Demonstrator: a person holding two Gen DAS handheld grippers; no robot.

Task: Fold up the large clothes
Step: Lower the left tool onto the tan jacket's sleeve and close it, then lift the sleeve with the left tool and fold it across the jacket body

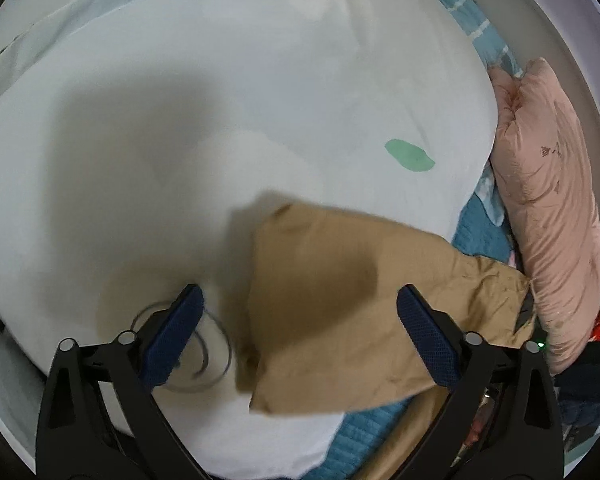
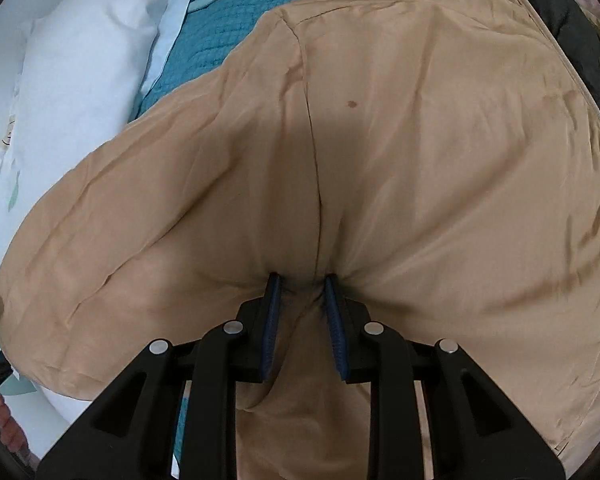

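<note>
The tan jacket (image 2: 380, 140) lies spread over a teal blanket (image 2: 220, 24) on the bed, its sleeve (image 1: 340, 288) reaching onto a white duvet (image 1: 220, 120). The right claw (image 2: 302, 280) is clenched on a fold of the jacket along a seam, the cloth puckering between its blue pads. The left claw (image 1: 298, 296) stands released above the sleeve end, gripping nothing. A pink pillow (image 1: 548, 200) lies beside the duvet.

Bed (image 2: 220, 28) (teal blanket): coat (image 2: 420, 160), pillows (image 1: 548, 208)
</note>
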